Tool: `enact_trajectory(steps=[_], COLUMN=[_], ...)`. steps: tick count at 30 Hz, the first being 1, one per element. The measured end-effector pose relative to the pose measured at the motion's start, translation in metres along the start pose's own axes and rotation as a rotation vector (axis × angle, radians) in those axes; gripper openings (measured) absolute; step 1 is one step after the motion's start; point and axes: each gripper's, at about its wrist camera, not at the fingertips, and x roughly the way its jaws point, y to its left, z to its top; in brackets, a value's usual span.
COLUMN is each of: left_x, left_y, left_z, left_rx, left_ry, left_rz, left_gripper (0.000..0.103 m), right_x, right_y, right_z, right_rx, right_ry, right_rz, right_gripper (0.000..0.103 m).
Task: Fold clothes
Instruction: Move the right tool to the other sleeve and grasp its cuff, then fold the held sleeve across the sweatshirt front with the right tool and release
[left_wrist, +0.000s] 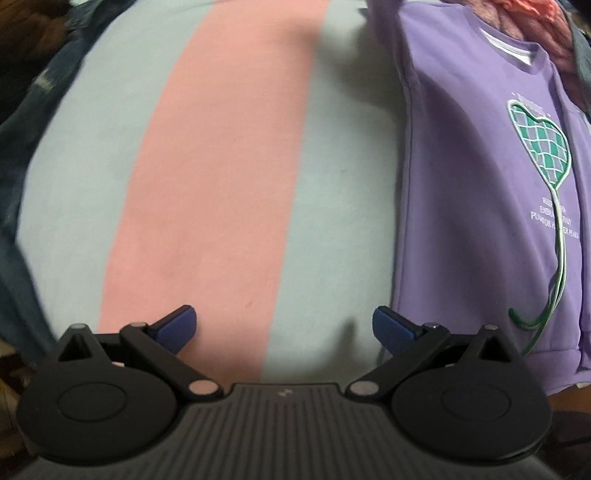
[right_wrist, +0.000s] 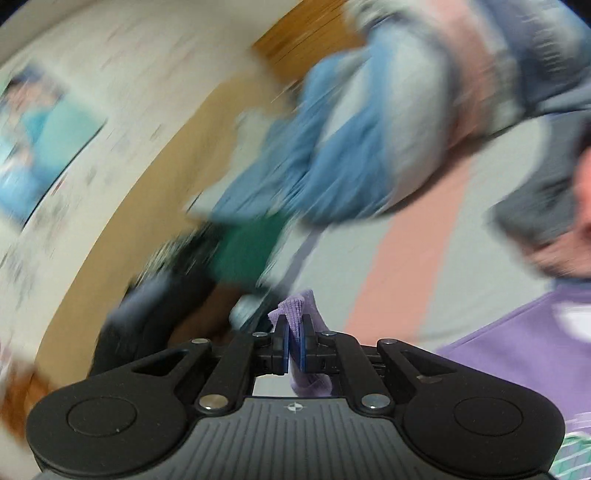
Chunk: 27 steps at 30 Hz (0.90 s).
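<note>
Both pads of right gripper (right_wrist: 294, 347) clamp purple sweatshirt (right_wrist: 297, 308); left gripper (left_wrist: 284, 328) gapes.

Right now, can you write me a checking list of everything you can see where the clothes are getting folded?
Surface: striped sheet, pale blue-grey with a pink band.
Job's things: purple sweatshirt lying flat with a checked heart print, at the right of the left wrist view.
Clutter: blurred heap of blue and grey clothes; denim at the sheet's left edge; pink knit above the sweatshirt.
Grippers: left gripper open over bare sheet; right gripper shut on a purple fold of the sweatshirt.
Cables: nothing seen.
Surroundings: pale wall with a poster, wooden trim; all blurred.
</note>
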Motion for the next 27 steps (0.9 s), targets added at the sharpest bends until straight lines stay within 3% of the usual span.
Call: enact_trajectory(steps=[3, 7, 9, 13, 15, 19, 22, 27], left_x=[0.012, 0.021, 0.021, 0.018, 0.017, 0.013, 0.008, -0.003], left_y=[-0.01, -0.024, -0.027, -0.019, -0.01, 0.006, 0.016, 0.02], left_z=[0.002, -0.001, -0.002, -0.001, 0.002, 0.012, 0.02, 0.028], left_rx=[0.047, 0.115, 0.133, 0.136, 0.144, 0.179, 0.171, 0.134], left_ry=[0.003, 0.018, 0.026, 0.046, 0.047, 0.036, 0.023, 0.002], left_rz=[-0.039, -0.077, -0.088, -0.097, -0.08, -0.03, -0.009, 0.005], left_gripper=[0.102, 0.102, 0.102, 0.102, 0.102, 0.102, 0.102, 0.102], right_x=[-0.039, -0.08, -0.093, -0.098, -0.087, -0.056, -0.042, -0.038], right_y=[-0.035, -0.065, -0.059, -0.021, -0.004, 0.024, 0.031, 0.032], right_z=[0.01, -0.012, -0.03, -0.09, -0.126, -0.217, -0.265, -0.26], right_rx=[0.066, 0.056, -0.035, -0.281, -0.462, -0.972, -1.248, -1.17], right_ry=[-0.07, -0.046, 0.028, 0.256, 0.379, 0.642, 0.751, 0.722], right_rz=[-0.109, -0.139, -0.118, -0.083, -0.093, -0.145, -0.13, -0.166], right_gripper=[0.006, 0.009, 0.009, 0.01, 0.01, 0.009, 0.007, 0.007])
